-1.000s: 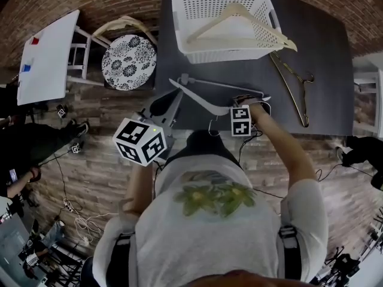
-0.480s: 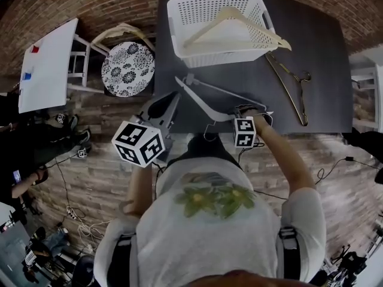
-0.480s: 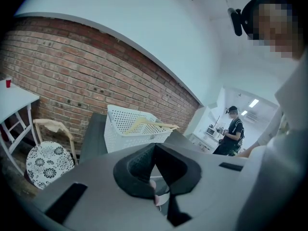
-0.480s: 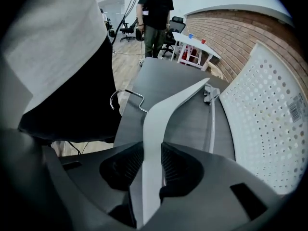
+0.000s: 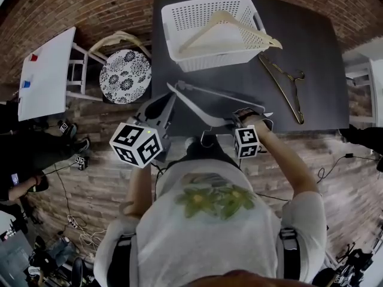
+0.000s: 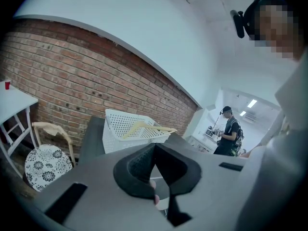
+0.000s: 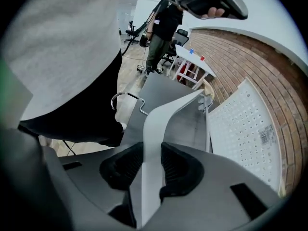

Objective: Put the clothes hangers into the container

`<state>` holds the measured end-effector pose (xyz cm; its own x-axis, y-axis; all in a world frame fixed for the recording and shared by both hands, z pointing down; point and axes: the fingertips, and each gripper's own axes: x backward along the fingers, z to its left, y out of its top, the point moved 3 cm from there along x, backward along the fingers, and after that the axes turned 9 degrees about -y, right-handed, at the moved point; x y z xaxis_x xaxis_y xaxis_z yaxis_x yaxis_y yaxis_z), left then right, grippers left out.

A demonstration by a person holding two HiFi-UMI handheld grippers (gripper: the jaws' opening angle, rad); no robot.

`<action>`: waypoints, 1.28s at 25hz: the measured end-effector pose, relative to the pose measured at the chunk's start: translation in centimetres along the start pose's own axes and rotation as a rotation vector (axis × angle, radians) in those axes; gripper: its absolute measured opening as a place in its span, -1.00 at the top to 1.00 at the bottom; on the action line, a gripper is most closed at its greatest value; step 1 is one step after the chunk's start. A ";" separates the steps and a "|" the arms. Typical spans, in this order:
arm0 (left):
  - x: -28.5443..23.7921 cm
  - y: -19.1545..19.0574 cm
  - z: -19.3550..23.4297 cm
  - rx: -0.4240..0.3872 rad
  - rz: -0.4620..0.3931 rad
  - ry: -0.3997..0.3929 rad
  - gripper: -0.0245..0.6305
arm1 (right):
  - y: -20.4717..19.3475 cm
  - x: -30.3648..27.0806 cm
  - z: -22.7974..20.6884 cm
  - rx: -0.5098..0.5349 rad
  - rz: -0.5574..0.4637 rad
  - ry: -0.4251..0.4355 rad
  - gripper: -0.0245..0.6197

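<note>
1. The right gripper (image 7: 151, 166) has its black ribbed pads (image 7: 175, 163) pinched on one flat arm of a pale grey plastic clothes hanger (image 7: 161, 121), which runs up between them.
2. The hanger's thin wire hook (image 7: 126, 100) curls back toward the person's dark trousers. In the head view the hanger stretches across the near edge of the dark table (image 5: 323, 46), with the hook past that edge, and it is short of the basket.
3. The left gripper (image 6: 153, 147) has its pad tips pressed together with nothing between them. It hangs just left of the held hanger and points toward the basket.
4. A white perforated plastic basket (image 5: 206, 60) stands at the table's far side. A pale wooden hanger (image 5: 227, 24) lies in it, with one end poking over the right rim.
5. A gold metal hanger (image 5: 281, 84) lies flat on the table, just right of the basket.
6. Left of the table stand a round floral-patterned stool (image 5: 124, 76) and a white side table (image 5: 45, 70).
</note>
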<state>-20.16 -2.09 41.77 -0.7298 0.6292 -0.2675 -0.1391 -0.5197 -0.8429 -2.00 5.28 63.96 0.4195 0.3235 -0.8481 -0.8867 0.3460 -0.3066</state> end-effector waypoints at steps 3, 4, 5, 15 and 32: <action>0.3 0.2 -0.2 -0.003 -0.010 0.001 0.84 | 0.8 1.2 -0.4 0.020 -0.026 -0.046 0.51; 0.5 0.3 -0.3 -0.005 -0.014 0.001 0.84 | 1.0 1.5 -0.6 0.029 -0.032 -0.065 0.51; 0.6 0.5 -0.3 -0.006 -0.018 0.002 0.84 | 1.1 1.8 -0.8 0.033 -0.037 -0.084 0.51; 1.6 0.6 -0.7 -0.013 -0.029 0.016 0.84 | 2.9 5.8 -4.3 -0.017 -0.094 -0.266 0.50; 1.8 0.7 -1.6 -0.028 -0.029 -0.008 0.84 | 1.9 11.7 -9.8 -0.019 -0.066 -0.467 0.50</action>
<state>-20.47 -0.42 39.94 -0.7310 0.6391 -0.2390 -0.1415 -0.4846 -0.8632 -0.66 1.11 49.20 0.5141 0.6639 -0.5430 -0.8566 0.3648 -0.3650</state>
